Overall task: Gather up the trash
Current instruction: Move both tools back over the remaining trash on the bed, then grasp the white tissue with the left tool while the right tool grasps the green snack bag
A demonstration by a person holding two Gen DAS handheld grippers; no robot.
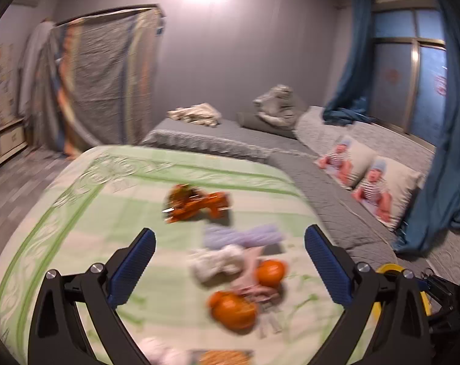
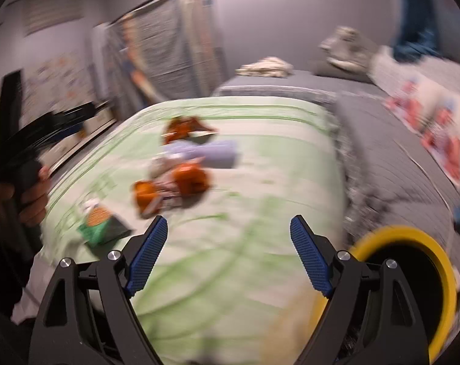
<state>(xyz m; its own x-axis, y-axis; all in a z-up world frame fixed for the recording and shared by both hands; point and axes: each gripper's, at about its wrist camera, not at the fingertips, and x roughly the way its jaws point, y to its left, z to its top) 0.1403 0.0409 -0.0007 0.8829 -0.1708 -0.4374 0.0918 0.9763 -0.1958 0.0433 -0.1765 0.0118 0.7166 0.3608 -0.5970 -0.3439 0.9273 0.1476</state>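
Litter lies on a green-and-white bedspread: an orange wrapper, a pale purple packet, crumpled white tissue, two oranges and pink scraps. My left gripper hangs open over the pile, with nothing between its blue pads. In the right wrist view the same wrapper, purple packet and oranges lie ahead of my right gripper; it is open and empty. A yellow-rimmed bin sits right of it. A green packet lies left.
A hand holds the other gripper at the left of the right wrist view. Grey bedding, printed pillows and blue curtains lie to the right. A draped rack stands at the far wall. The bin's rim peeks behind the left gripper.
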